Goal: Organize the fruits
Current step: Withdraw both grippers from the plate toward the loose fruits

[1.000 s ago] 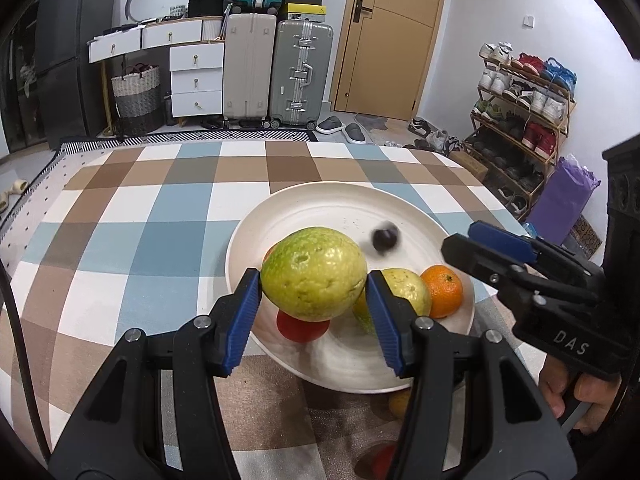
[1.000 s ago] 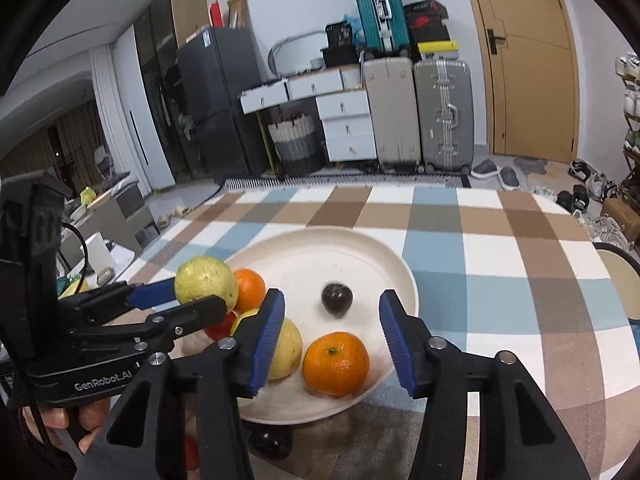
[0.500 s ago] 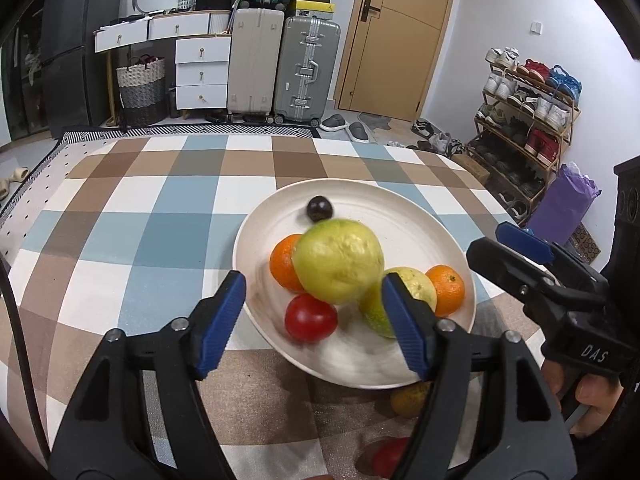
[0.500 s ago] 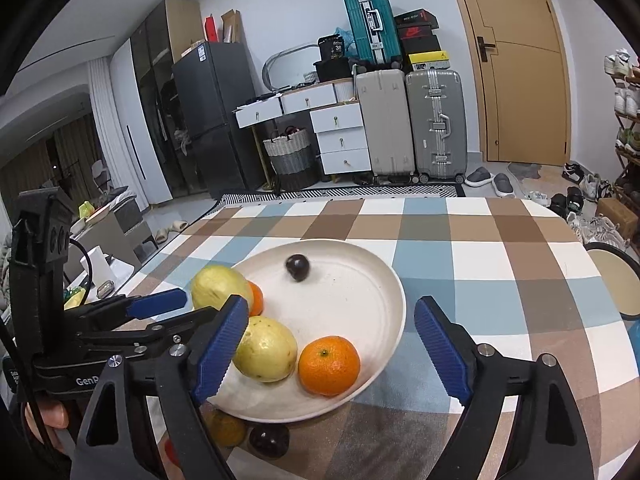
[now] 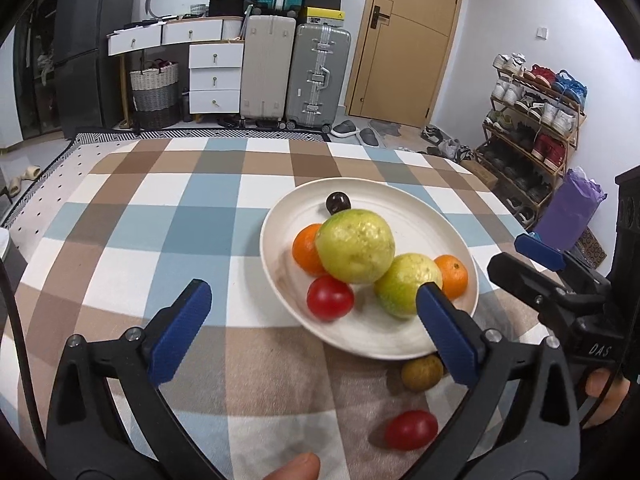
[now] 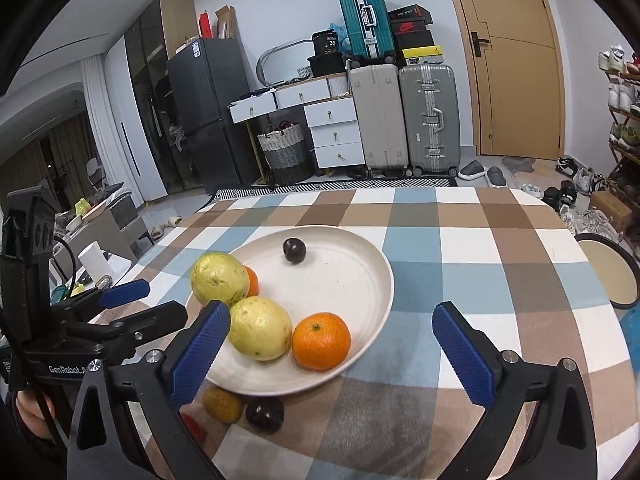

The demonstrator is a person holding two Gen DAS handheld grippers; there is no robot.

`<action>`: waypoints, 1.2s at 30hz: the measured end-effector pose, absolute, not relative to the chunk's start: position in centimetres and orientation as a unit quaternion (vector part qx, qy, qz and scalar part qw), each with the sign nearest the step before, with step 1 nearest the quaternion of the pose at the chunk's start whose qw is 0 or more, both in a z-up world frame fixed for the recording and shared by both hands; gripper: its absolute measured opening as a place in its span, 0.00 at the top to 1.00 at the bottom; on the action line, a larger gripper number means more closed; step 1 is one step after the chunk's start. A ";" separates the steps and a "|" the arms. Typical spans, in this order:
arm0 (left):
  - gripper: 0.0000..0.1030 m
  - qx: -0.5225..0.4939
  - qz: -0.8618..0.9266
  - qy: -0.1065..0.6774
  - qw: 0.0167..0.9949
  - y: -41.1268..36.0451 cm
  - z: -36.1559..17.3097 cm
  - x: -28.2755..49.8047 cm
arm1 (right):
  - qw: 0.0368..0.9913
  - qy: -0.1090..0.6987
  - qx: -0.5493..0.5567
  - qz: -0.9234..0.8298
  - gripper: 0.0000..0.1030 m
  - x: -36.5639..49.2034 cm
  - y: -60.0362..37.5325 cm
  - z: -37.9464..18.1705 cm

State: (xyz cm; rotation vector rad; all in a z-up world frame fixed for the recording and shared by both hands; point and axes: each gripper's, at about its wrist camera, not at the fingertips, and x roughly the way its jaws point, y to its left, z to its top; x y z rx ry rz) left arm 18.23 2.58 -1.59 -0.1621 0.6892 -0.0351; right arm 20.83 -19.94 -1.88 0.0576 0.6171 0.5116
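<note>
A cream plate [image 5: 400,208] on the checked tablecloth holds a large green guava [image 5: 354,246] resting on the pile, a second guava [image 5: 404,284], two oranges [image 5: 306,250] [image 5: 454,274], a red tomato [image 5: 330,298] and a dark plum [image 5: 338,202]. My left gripper [image 5: 312,294] hovers at the plate's near rim, its jaws opening wide, pressing nothing. My right gripper [image 6: 332,314] hangs over the near orange [image 6: 322,340], jaws also opening, apart from the fruit. Loose on the cloth lie a yellow-brown fruit [image 6: 222,404], a dark plum [image 6: 265,414] and a red tomato [image 5: 412,430].
A round stool [image 6: 608,276] stands off the table's right edge. A shoe rack [image 5: 532,120] and purple bag [image 5: 568,208] are on the right. Suitcases [image 6: 404,116] and drawers line the back wall. A fingertip [image 5: 296,468] shows at the bottom edge.
The left jaws let go of the large guava, which now rests on the other fruit in the plate. Both grippers' jaws spread wide. The dark plum rolled to the plate's far side.
</note>
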 end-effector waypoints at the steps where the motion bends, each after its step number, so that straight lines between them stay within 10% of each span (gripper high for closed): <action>1: 0.01 -0.078 -0.016 0.337 0.938 2.6 -1.5 18.0 | 0.920 0.301 0.027 0.251 0.00 20.7 -19.9 -1.9; 36: 0.01 -0.032 -0.056 0.391 0.918 0.2 -3.5 13.2 | 0.870 0.398 -0.042 0.288 0.01 17.3 -19.3 -4.4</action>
